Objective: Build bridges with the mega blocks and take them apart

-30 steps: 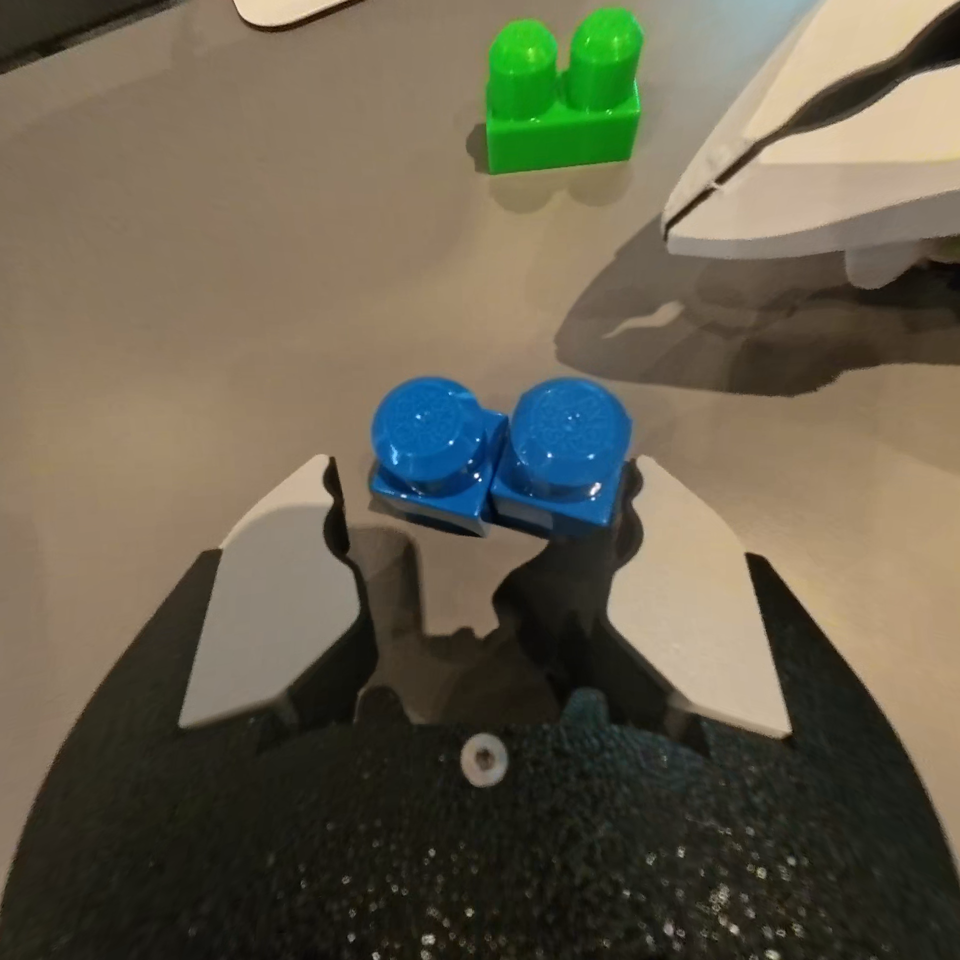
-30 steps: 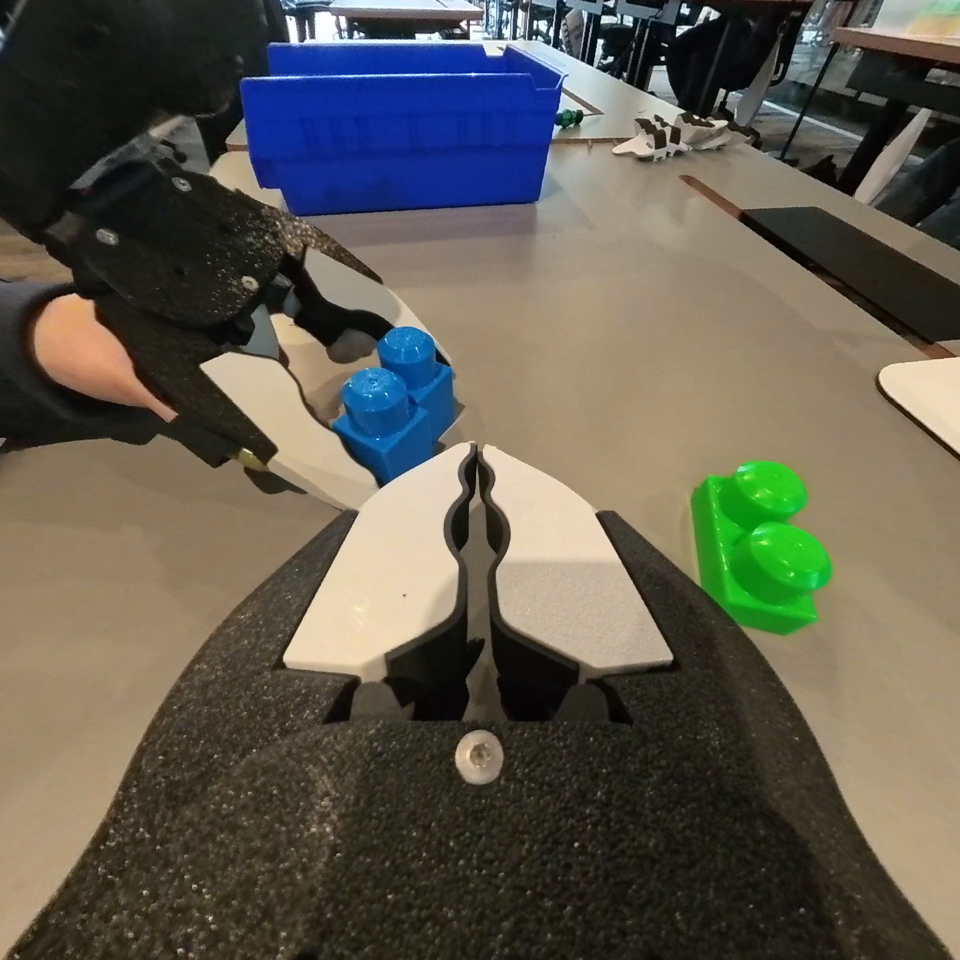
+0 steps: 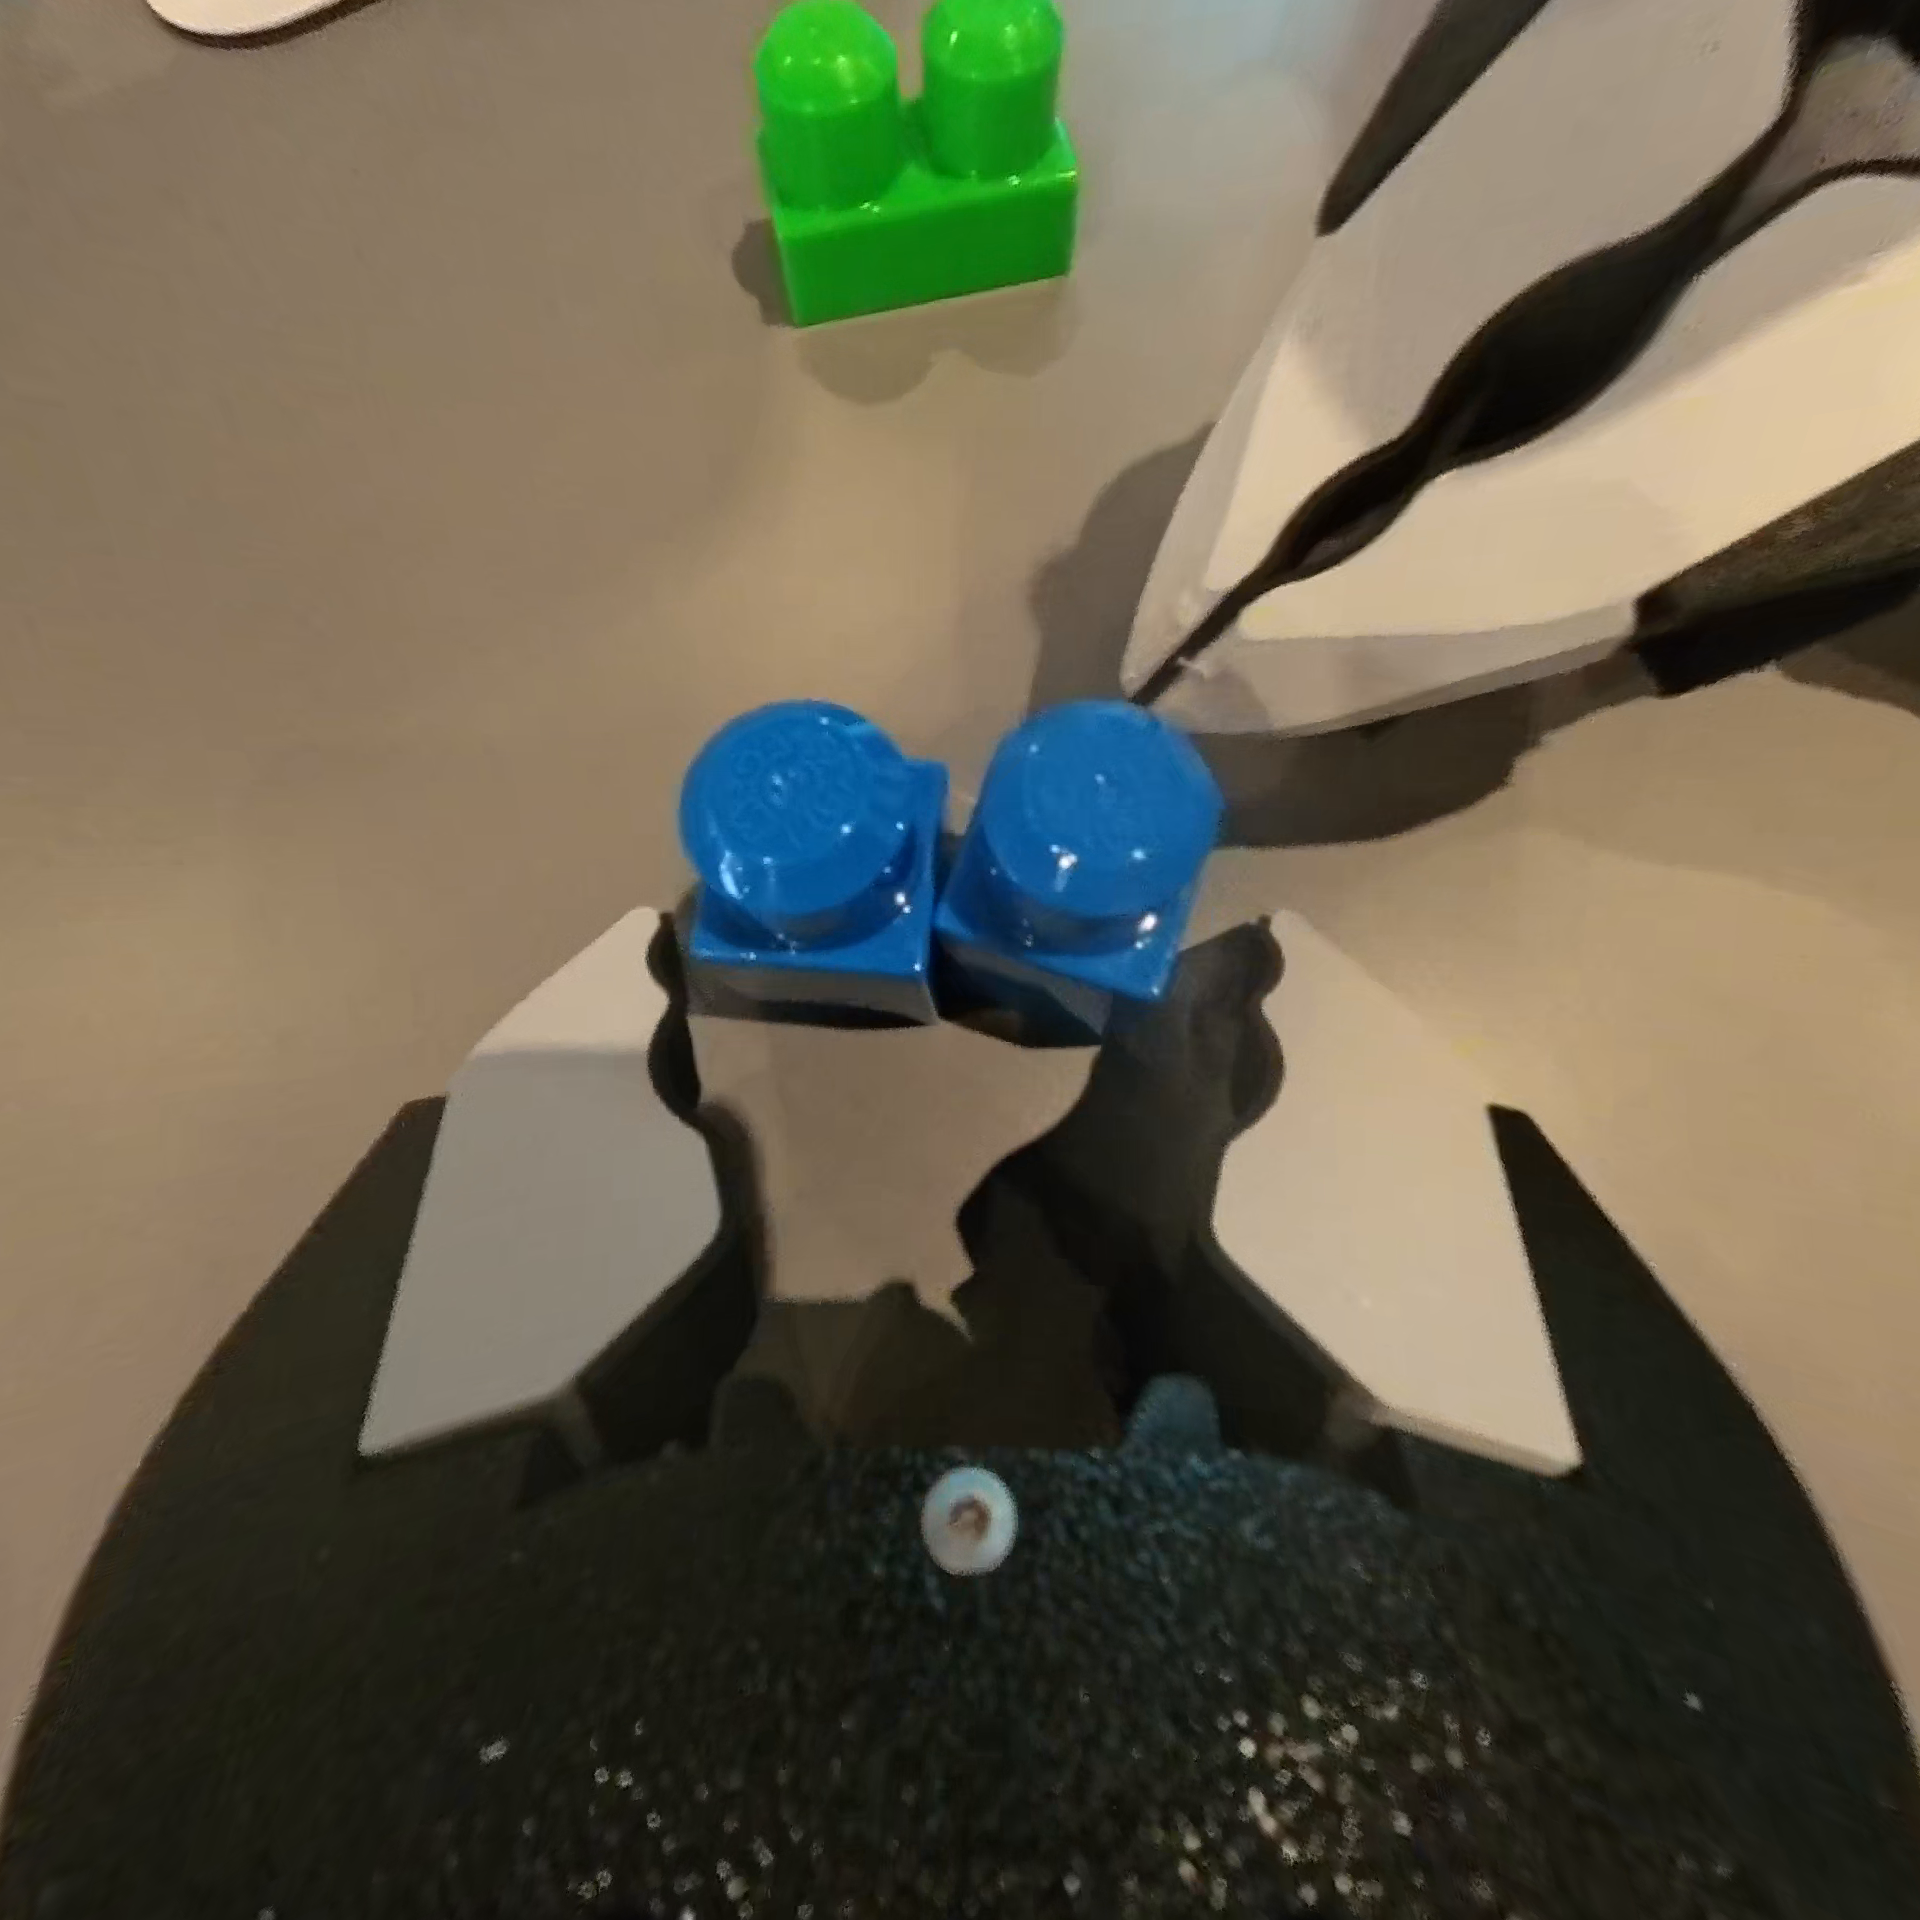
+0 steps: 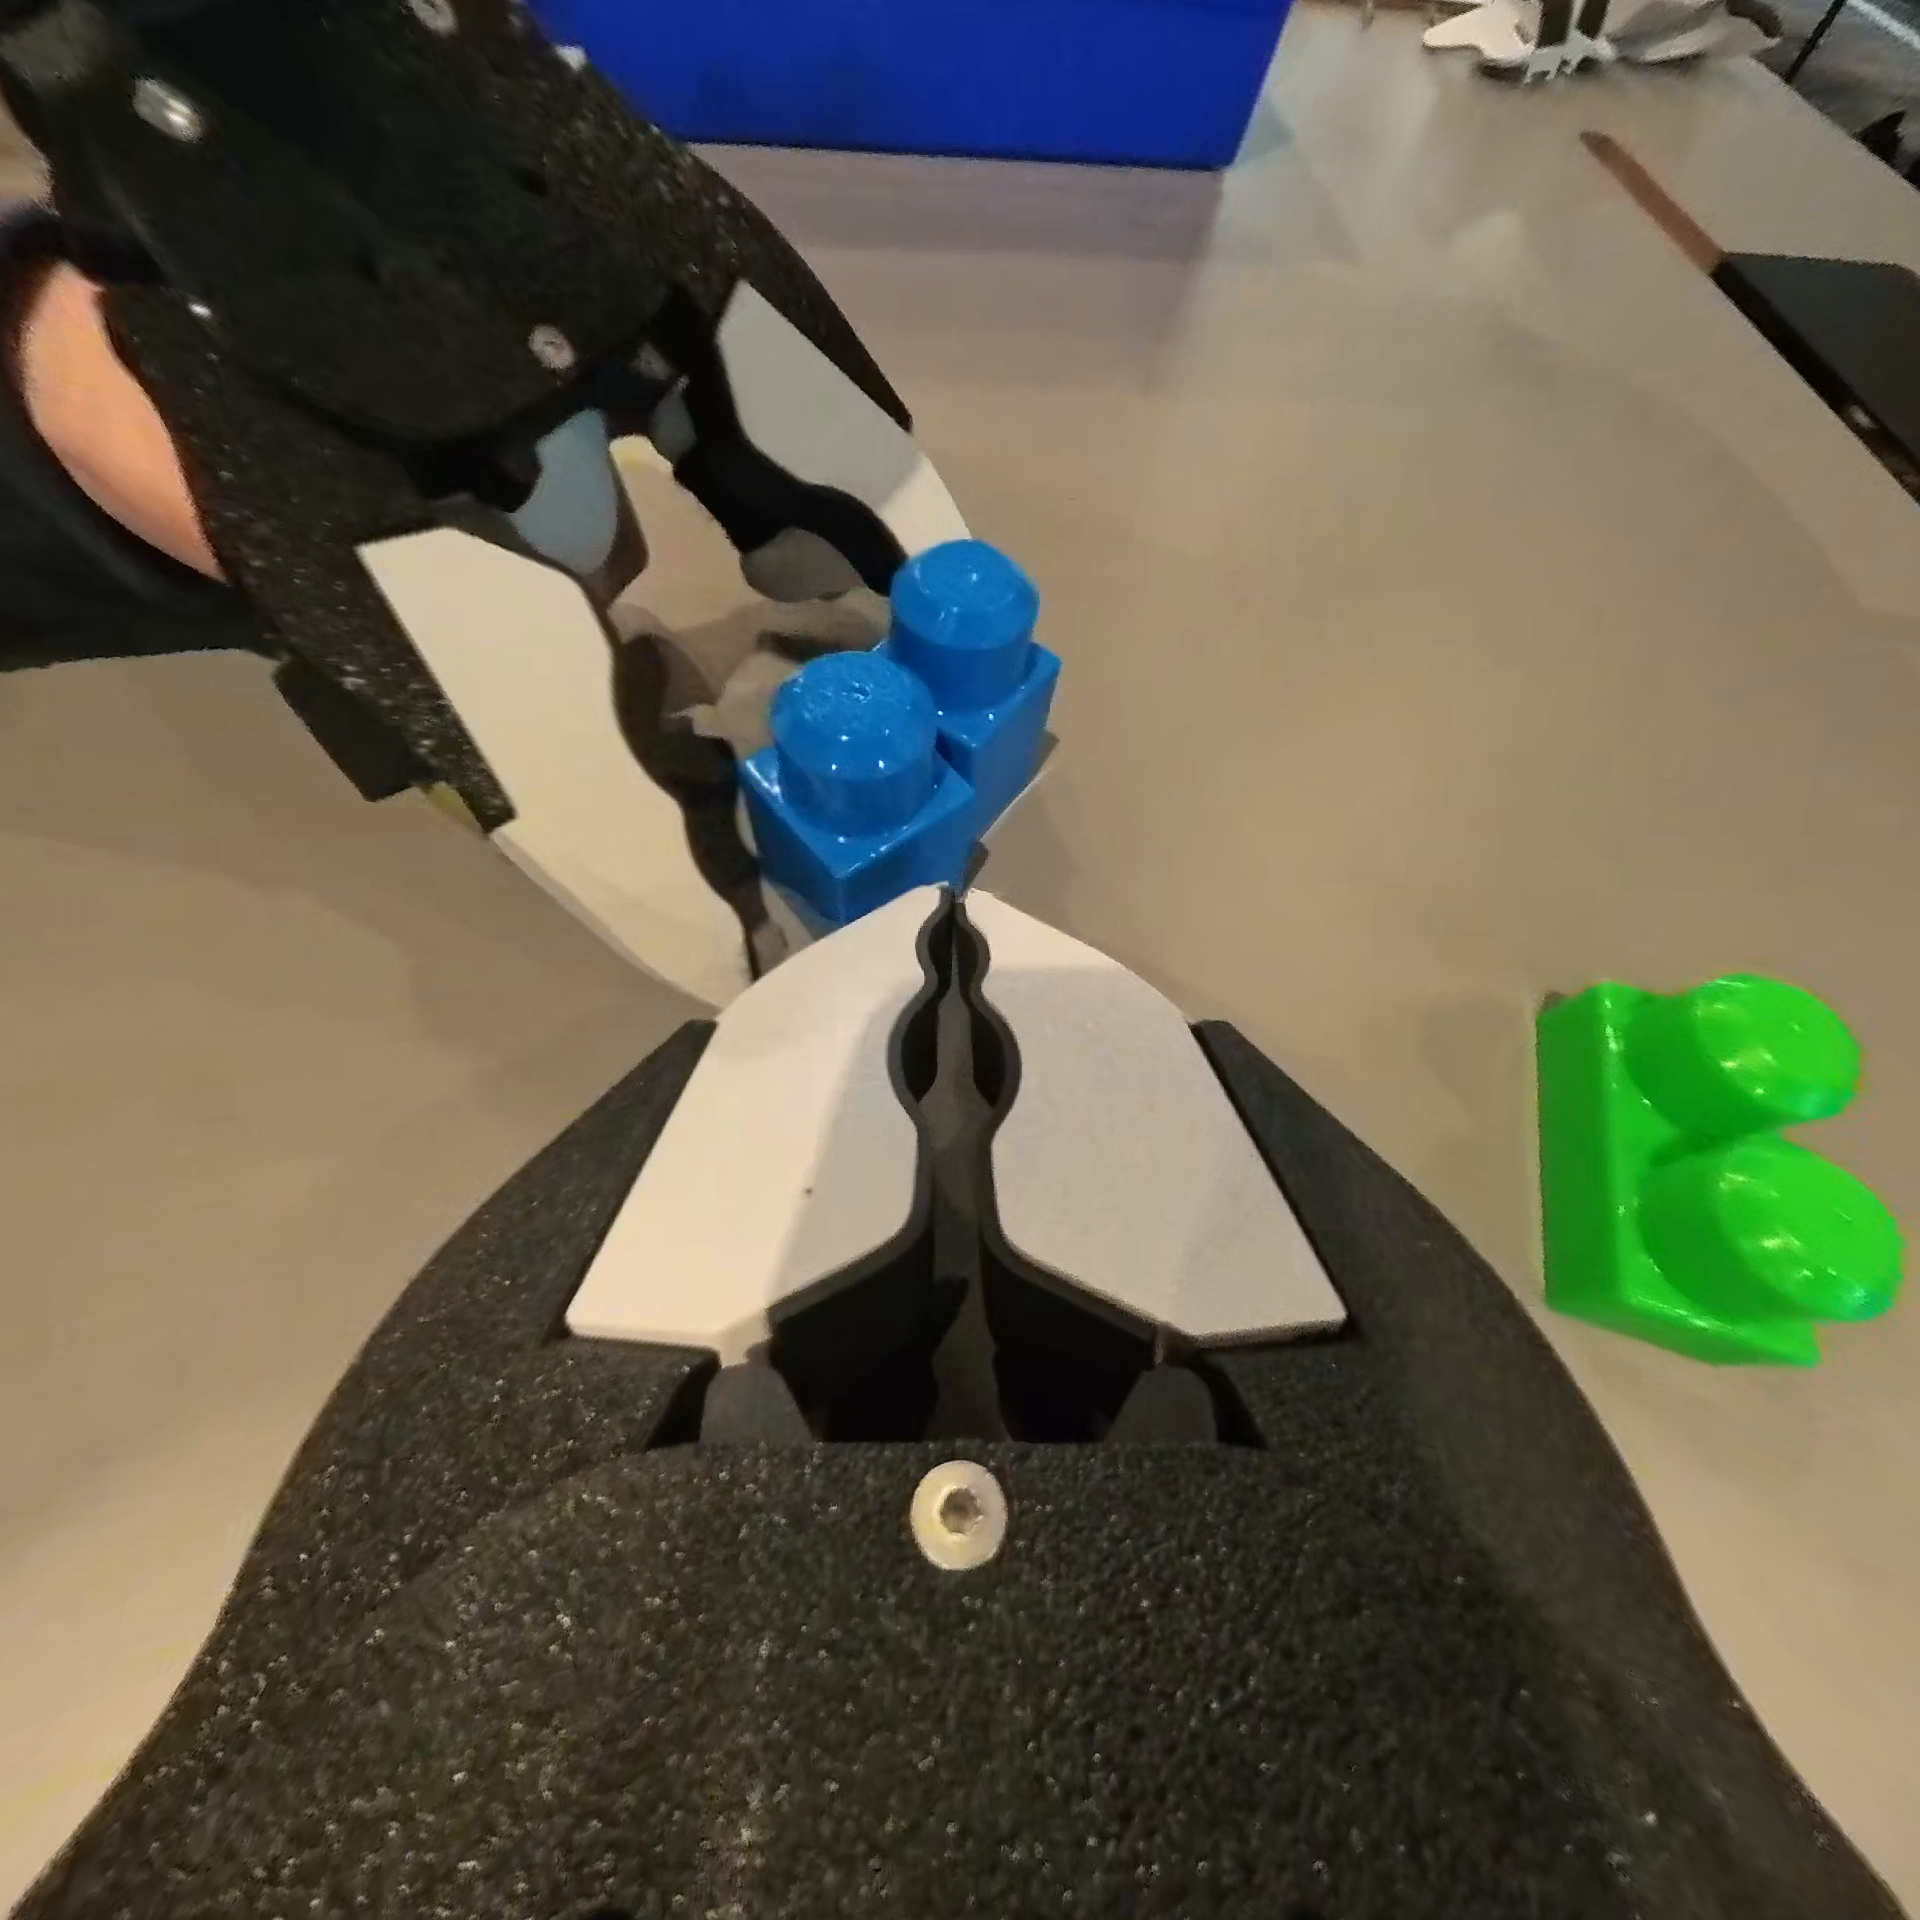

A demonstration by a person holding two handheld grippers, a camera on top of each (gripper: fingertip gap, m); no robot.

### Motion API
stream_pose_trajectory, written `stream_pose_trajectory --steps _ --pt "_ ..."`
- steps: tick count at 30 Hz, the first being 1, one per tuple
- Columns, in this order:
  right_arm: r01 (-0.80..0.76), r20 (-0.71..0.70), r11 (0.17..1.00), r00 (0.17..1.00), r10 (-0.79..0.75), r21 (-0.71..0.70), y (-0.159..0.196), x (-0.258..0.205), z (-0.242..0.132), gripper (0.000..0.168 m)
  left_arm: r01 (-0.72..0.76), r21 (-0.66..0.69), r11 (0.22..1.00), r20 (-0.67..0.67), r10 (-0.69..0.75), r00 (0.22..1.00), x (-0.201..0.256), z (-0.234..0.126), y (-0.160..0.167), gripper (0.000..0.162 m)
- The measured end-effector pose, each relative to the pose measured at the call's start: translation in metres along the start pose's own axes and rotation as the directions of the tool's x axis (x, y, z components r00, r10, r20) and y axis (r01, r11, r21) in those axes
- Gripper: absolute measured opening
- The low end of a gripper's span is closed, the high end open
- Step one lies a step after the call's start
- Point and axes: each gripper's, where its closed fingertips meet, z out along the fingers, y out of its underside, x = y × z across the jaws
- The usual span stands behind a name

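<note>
left gripper (image 3: 961, 935): fingers spread, flanking two blue blocks (image 3: 940, 862) | right gripper (image 4: 951, 894): fingers pressed together (empty)

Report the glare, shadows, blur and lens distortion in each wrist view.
Left wrist view: small glare spots on the blue blocks; the right gripper casts a dark shadow on the table; soft blur near the frame edges. Right wrist view: the green block is stretched by wide-angle distortion at the right edge; the blue bin and the background are blurred.
</note>
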Motion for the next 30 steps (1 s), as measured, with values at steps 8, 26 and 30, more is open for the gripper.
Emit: stream_pose_trajectory --steps 8,26,30 --pt "-0.001 -0.034 1.000 0.999 0.002 0.031 -0.012 0.021 0.015 0.000 -0.049 0.026 0.998 0.024 0.048 0.999 0.001 -0.010 0.003 0.091" --pt "0.009 0.123 1.000 0.992 -0.011 0.015 -0.011 0.021 0.020 0.000 -0.050 0.020 0.999 -0.014 0.050 0.999 0.010 -0.020 0.006 0.077" --pt "0.022 0.146 1.000 0.989 -0.022 0.004 -0.010 0.019 0.021 0.000 -0.074 0.012 0.997 -0.013 0.074 0.997 0.009 -0.016 0.004 0.078"
